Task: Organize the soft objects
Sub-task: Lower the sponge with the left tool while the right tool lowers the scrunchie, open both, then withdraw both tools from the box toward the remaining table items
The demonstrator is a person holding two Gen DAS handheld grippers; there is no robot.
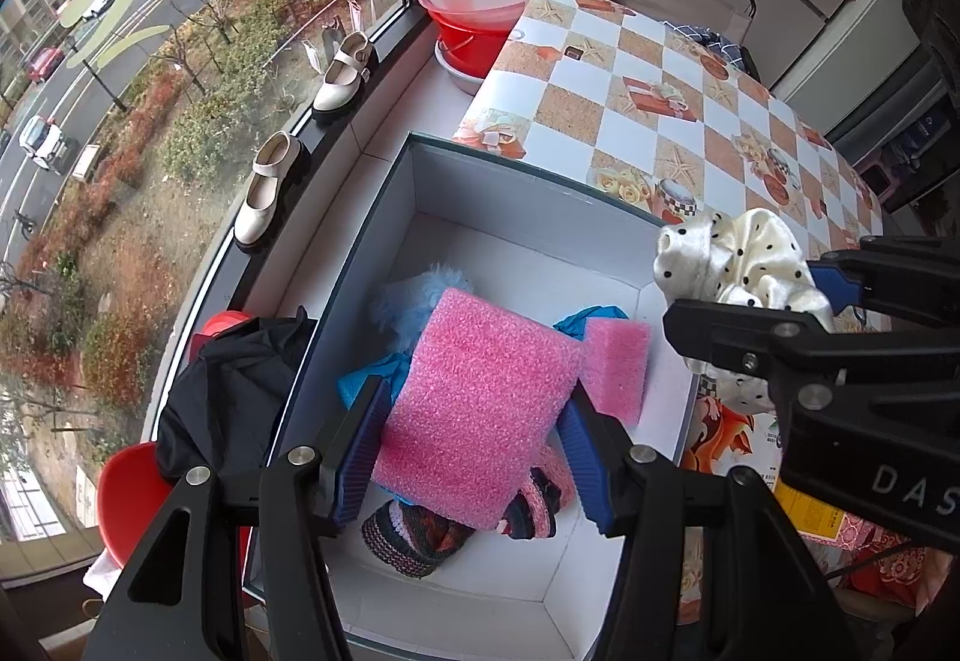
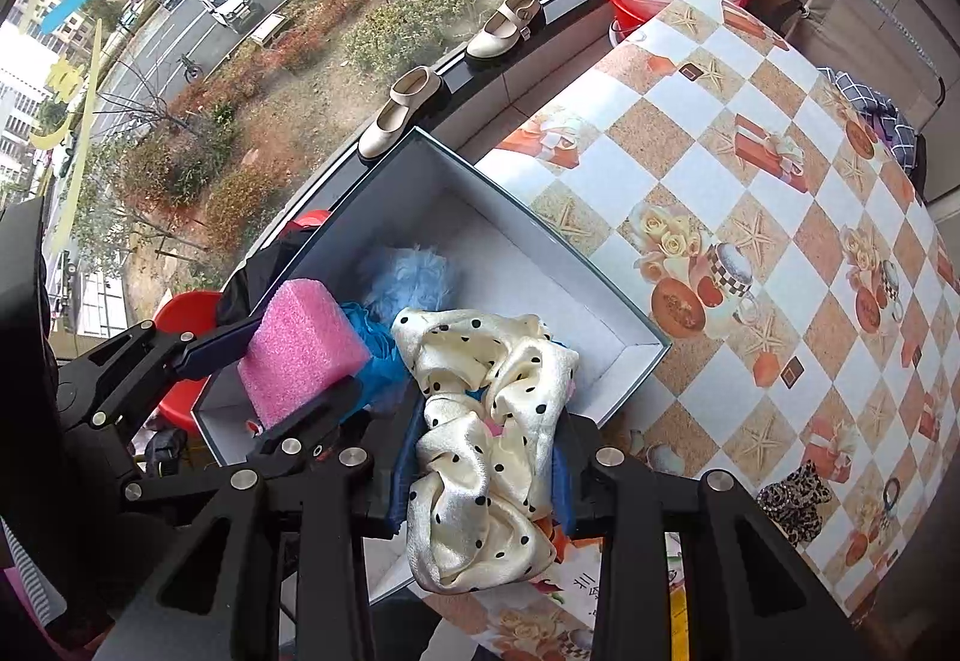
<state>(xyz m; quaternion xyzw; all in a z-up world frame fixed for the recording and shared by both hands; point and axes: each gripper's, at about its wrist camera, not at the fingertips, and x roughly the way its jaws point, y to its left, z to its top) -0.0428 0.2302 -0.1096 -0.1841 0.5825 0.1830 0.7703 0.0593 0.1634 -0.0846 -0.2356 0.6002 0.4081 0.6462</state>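
The left gripper (image 1: 474,421) is being seen from its own wrist camera, its blue-padded fingers closed on a large pink foam block (image 1: 474,409) that is being held over the open white box (image 1: 522,193). Below the block, a smaller pink foam piece (image 1: 618,367), a blue fluffy item (image 1: 414,295), teal cloth (image 1: 366,379) and a striped knit item (image 1: 420,535) are lying inside the box. At right, the right gripper (image 1: 774,295) is being shown clamped on a cream polka-dot scrunchie (image 1: 732,265), just beyond the box's right wall, over the checkered tablecloth (image 1: 660,103).

From the right wrist camera, the right gripper (image 2: 480,469) is being seen holding the scrunchie (image 2: 486,421) between its fingers, above the near corner of the box (image 2: 600,271). The left gripper (image 2: 282,361), at left, is gripping the foam block (image 2: 300,349) over the box interior.

The depositing step is judged to be in hand: both items are being carried in, and release into the box is being called for next.
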